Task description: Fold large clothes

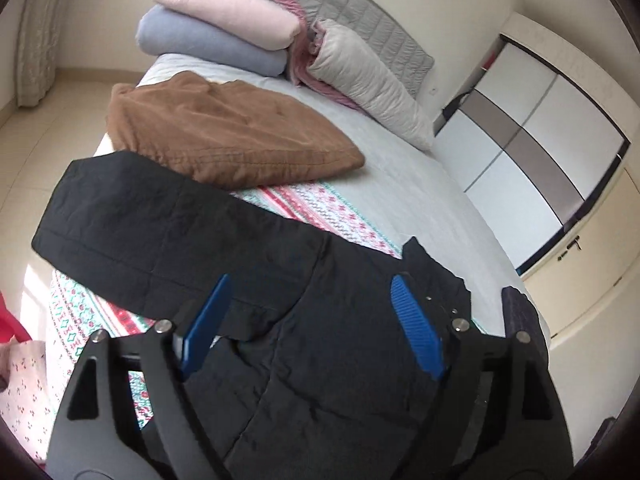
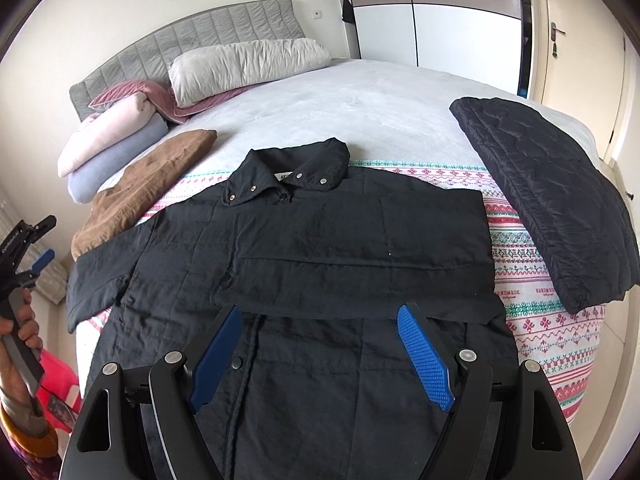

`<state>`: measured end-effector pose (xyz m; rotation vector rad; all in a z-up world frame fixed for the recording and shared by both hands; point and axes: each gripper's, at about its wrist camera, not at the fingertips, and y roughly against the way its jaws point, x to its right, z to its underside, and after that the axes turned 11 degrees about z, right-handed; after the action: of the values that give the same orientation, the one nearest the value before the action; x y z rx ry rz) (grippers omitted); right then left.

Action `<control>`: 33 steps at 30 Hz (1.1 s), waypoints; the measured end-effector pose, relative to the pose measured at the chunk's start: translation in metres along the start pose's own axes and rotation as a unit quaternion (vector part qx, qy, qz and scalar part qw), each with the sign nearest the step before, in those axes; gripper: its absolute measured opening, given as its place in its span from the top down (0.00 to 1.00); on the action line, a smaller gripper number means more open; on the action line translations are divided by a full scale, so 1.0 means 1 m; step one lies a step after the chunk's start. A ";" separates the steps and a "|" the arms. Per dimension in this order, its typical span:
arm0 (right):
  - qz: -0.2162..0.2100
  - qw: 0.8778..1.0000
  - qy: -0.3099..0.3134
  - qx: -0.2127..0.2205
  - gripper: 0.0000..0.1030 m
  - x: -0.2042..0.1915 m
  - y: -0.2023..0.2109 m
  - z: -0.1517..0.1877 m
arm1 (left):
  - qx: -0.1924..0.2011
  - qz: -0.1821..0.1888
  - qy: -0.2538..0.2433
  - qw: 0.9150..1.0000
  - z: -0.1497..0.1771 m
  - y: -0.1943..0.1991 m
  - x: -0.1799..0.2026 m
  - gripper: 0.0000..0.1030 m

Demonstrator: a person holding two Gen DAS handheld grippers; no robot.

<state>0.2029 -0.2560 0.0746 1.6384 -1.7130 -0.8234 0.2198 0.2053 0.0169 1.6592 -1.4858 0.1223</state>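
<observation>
A black quilted jacket [image 2: 320, 248] lies flat, front up, on a patterned cloth [image 2: 552, 332] on the bed, collar [image 2: 292, 174] towards the headboard. Its right sleeve is folded across the chest; its left sleeve [image 2: 104, 276] stretches out to the left. My right gripper [image 2: 320, 312] is open above the jacket's lower front, holding nothing. My left gripper [image 1: 310, 280] is open above the jacket [image 1: 320, 340], with the outstretched sleeve [image 1: 132, 216] ahead of it. It also shows at the left edge of the right wrist view [image 2: 38, 260], held in a hand.
A folded brown garment [image 2: 148, 188] lies left of the jacket, a folded black quilted garment [image 2: 552, 196] to the right. Folded pink and blue blankets [image 2: 108, 148], a pillow [image 2: 248, 64] and the grey headboard [image 2: 192, 36] are at the far end. Wardrobe [image 2: 440, 8] and door [image 2: 576, 60] stand beyond.
</observation>
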 end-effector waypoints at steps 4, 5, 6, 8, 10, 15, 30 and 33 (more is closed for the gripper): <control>-0.005 1.000 -0.011 -0.015 0.21 0.003 -0.014 0.004 | -0.018 -0.071 0.108 0.991 0.008 -0.007 -0.071 0.20; -0.007 1.000 -0.015 -0.020 0.21 0.003 -0.018 0.005 | -0.012 -0.084 0.132 0.988 0.011 -0.005 -0.088 0.20; -0.010 0.999 -0.020 -0.024 0.21 0.002 -0.022 0.006 | -0.002 -0.099 0.159 0.982 0.011 -0.003 -0.107 0.20; -0.017 0.999 -0.028 -0.033 0.21 0.001 -0.028 0.008 | 0.014 -0.115 0.204 0.972 0.014 0.001 -0.138 0.20; -0.020 0.999 -0.028 -0.039 0.21 -0.003 -0.033 0.009 | 0.013 -0.112 0.237 0.965 0.013 -0.001 -0.164 0.20; -0.015 0.999 -0.013 -0.048 0.21 -0.022 -0.043 0.008 | 0.012 -0.047 0.302 0.952 0.013 -0.020 -0.211 0.32; -0.034 0.998 -0.038 -0.034 0.21 -0.018 -0.047 -0.010 | 0.081 0.117 -0.142 0.980 -0.011 0.028 0.023 0.91; -0.037 0.998 -0.051 -0.031 0.21 -0.010 -0.046 -0.011 | 0.034 0.143 -0.247 0.958 0.019 0.014 0.090 0.91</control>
<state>0.2398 -0.2477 0.0451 1.6527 -1.6853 -1.0014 0.2245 0.1266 0.0658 1.5871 -2.1187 -0.0945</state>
